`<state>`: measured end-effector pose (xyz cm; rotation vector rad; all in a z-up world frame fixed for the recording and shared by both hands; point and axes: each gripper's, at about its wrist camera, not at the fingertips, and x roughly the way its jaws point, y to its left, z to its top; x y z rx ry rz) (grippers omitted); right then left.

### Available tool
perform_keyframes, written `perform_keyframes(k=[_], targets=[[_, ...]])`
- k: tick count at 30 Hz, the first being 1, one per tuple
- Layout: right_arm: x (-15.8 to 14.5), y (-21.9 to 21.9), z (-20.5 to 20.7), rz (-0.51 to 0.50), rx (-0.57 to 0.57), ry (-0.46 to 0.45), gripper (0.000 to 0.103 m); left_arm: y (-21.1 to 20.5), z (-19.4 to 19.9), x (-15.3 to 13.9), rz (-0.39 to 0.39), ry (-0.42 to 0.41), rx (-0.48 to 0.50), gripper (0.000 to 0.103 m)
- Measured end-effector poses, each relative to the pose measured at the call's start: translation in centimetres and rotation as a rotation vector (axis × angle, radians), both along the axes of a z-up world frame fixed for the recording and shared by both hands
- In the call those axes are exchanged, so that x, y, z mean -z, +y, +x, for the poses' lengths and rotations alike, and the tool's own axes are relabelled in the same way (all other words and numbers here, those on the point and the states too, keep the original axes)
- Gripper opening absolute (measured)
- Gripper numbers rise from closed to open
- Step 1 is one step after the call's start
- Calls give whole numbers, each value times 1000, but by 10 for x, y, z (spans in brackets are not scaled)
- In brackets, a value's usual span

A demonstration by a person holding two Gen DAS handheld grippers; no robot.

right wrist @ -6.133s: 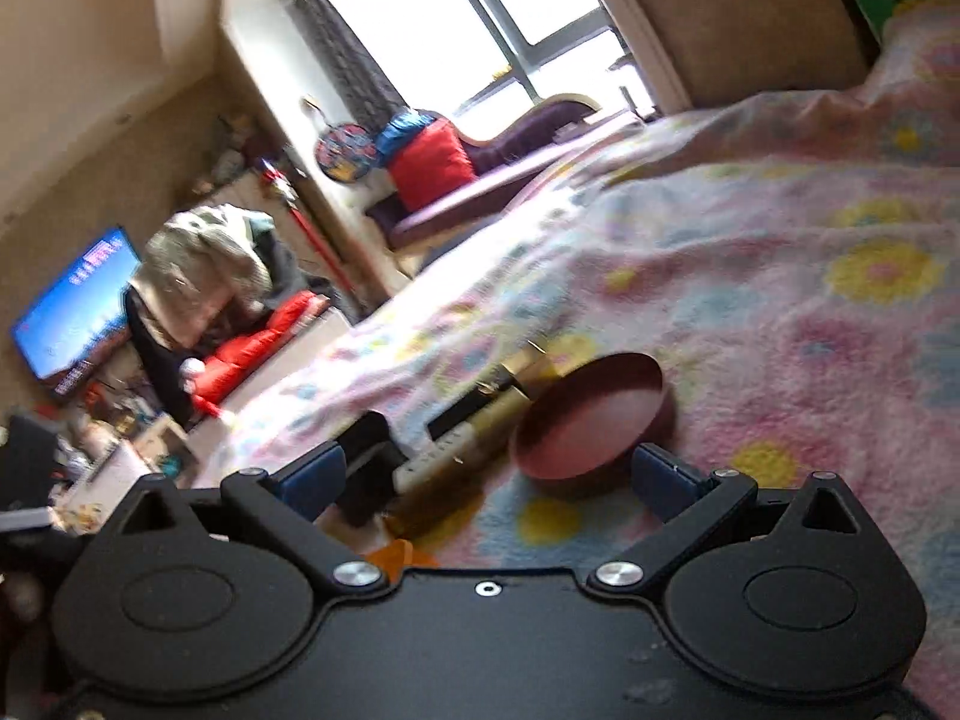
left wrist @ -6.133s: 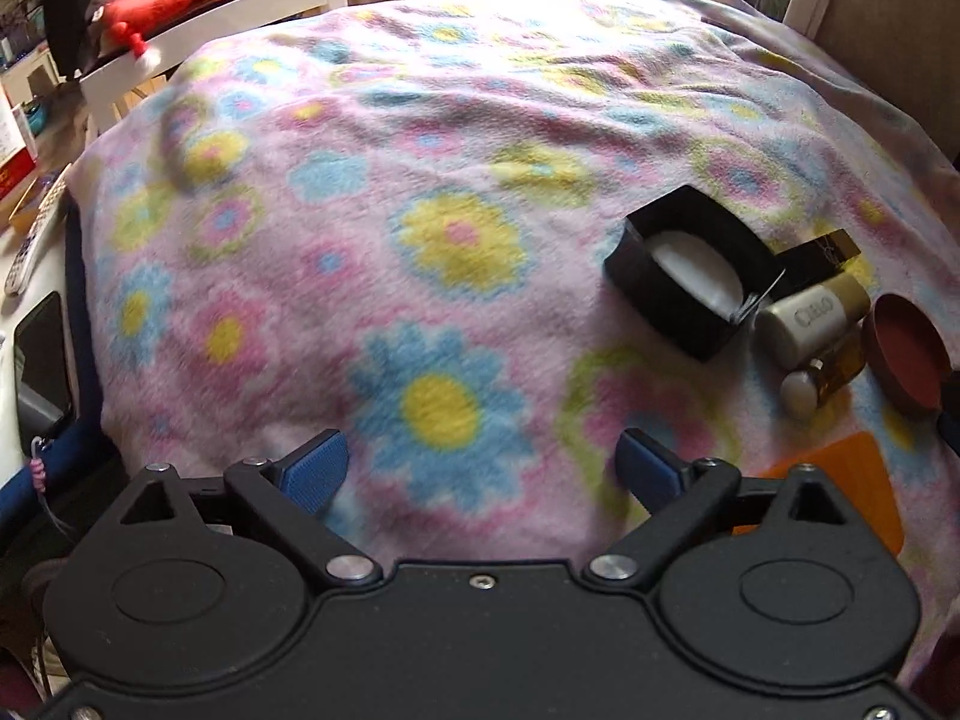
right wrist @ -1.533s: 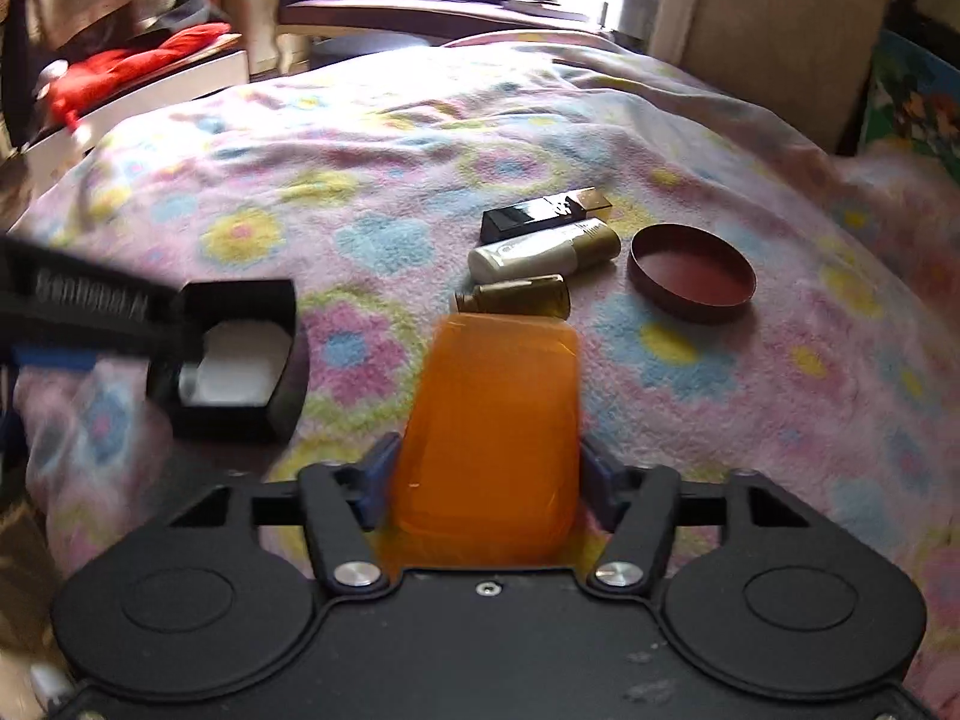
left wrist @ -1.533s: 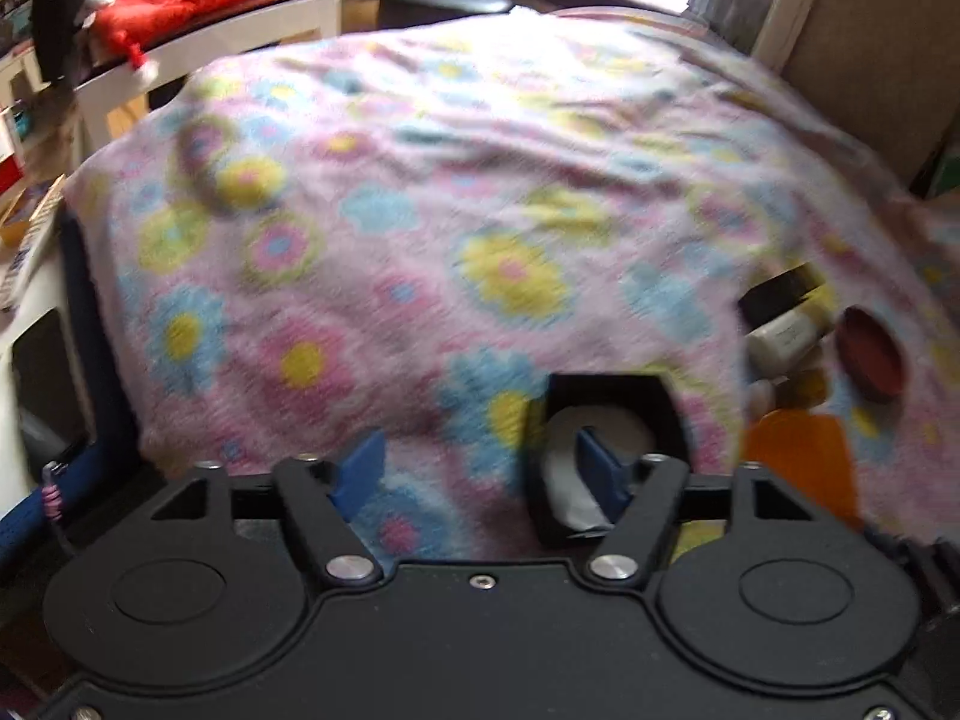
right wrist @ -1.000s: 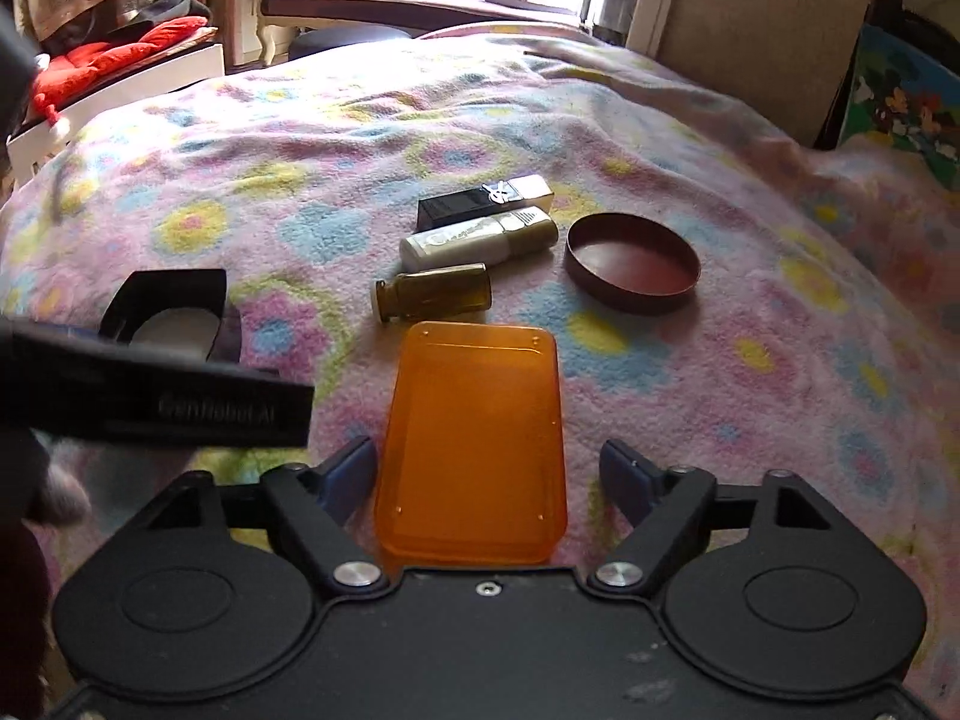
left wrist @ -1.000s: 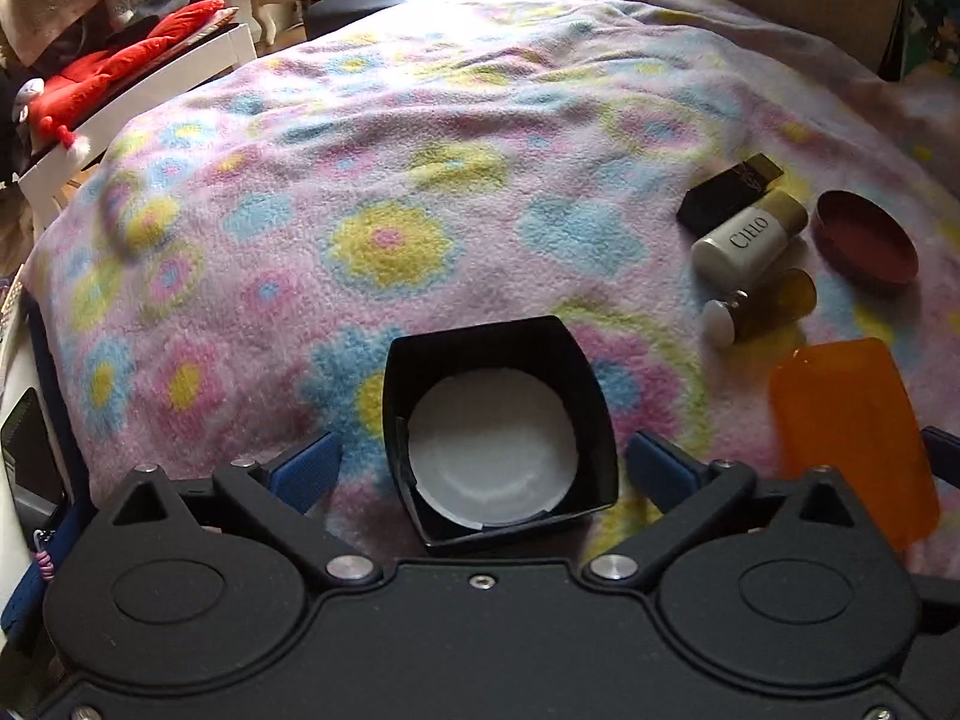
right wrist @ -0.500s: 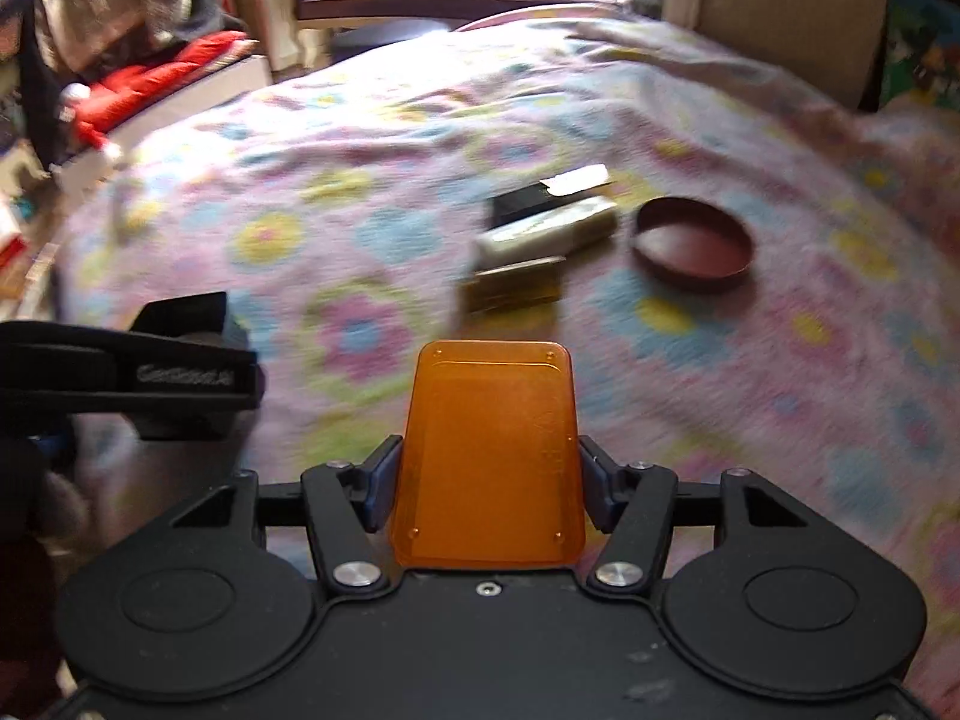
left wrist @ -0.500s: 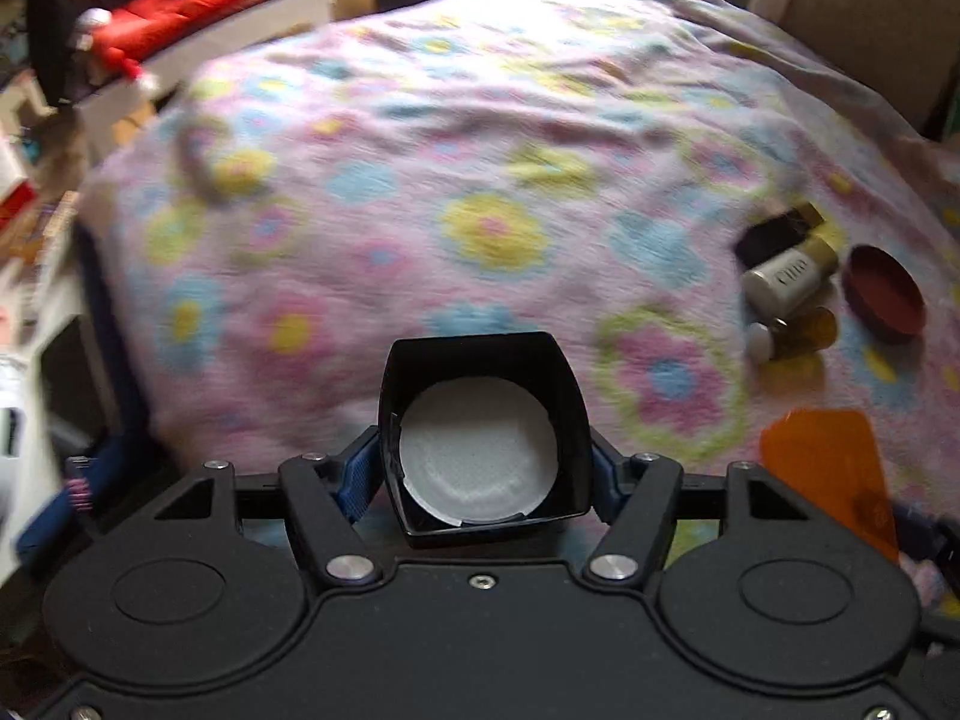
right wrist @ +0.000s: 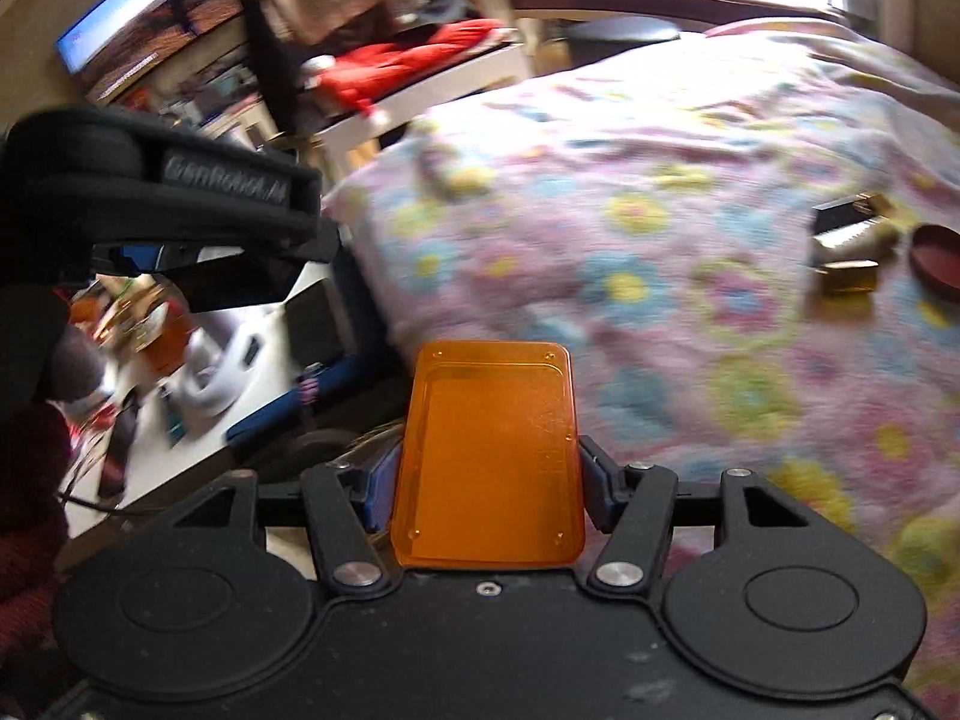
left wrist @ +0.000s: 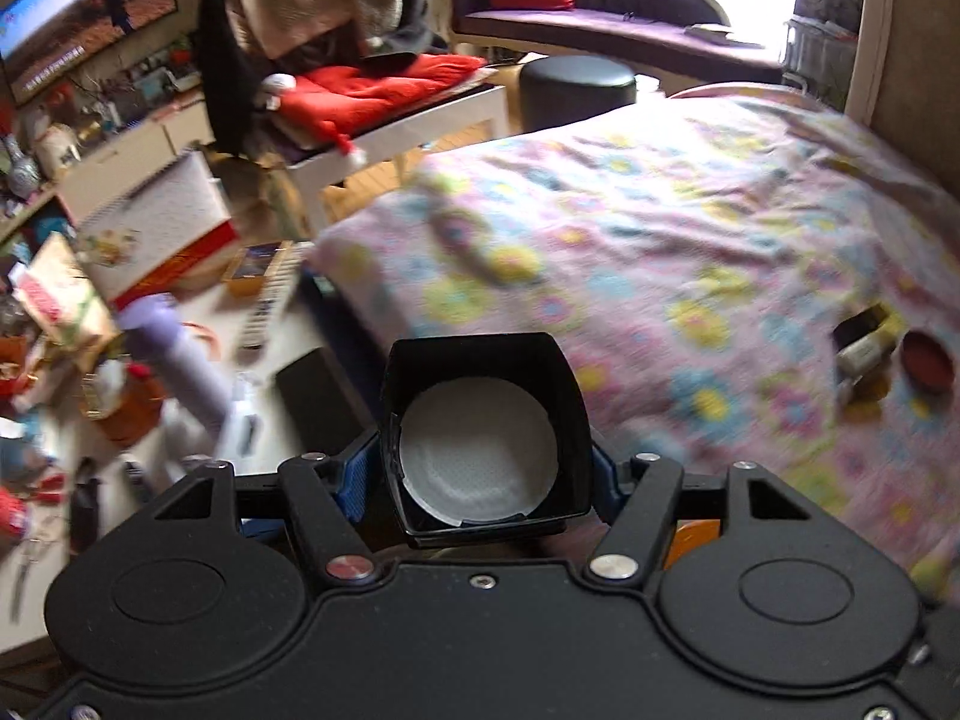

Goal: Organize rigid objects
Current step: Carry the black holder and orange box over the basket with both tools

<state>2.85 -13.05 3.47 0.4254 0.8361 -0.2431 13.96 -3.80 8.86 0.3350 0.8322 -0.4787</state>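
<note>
My left gripper is shut on a black square box with a white round pad inside, held in the air over the bed's left edge. My right gripper is shut on a flat orange plastic lid, also lifted. On the flowered blanket at the far right lie a black and gold tube, a cream bottle, an amber bottle and a dark red round lid. The left gripper's body shows at the left of the right wrist view.
Left of the bed is a cluttered low table with boxes, a purple bottle and a remote. A white bench with a red cushion, a black stool and a TV stand behind.
Both grippers have swung left and lifted with their objects, off the blanket toward the bed's left edge. The items on the blanket now sit far right in both views.
</note>
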Motion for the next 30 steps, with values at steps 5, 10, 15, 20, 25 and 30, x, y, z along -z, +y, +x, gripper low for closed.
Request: perform_keyframes(k=[5,10,15,20,25,30], targets=[[1,20,1,-15,-57,12,59,40,7,18,16,51,-51,62],[16,28,5,-32,-65,68,59,61,18,40,-57,200,-95,62],[34,28,5,-23,-51,118,59,74,22,57,-108,319,-111,62],[50,33,11,-43,-51,165,59,79,15,71,-74,358,-121,62],[62,36,17,-26,-53,179,59,75,13,74,-50,355,-116,62],[62,38,18,-27,-61,181,59,73,11,74,-30,328,-129,62]])
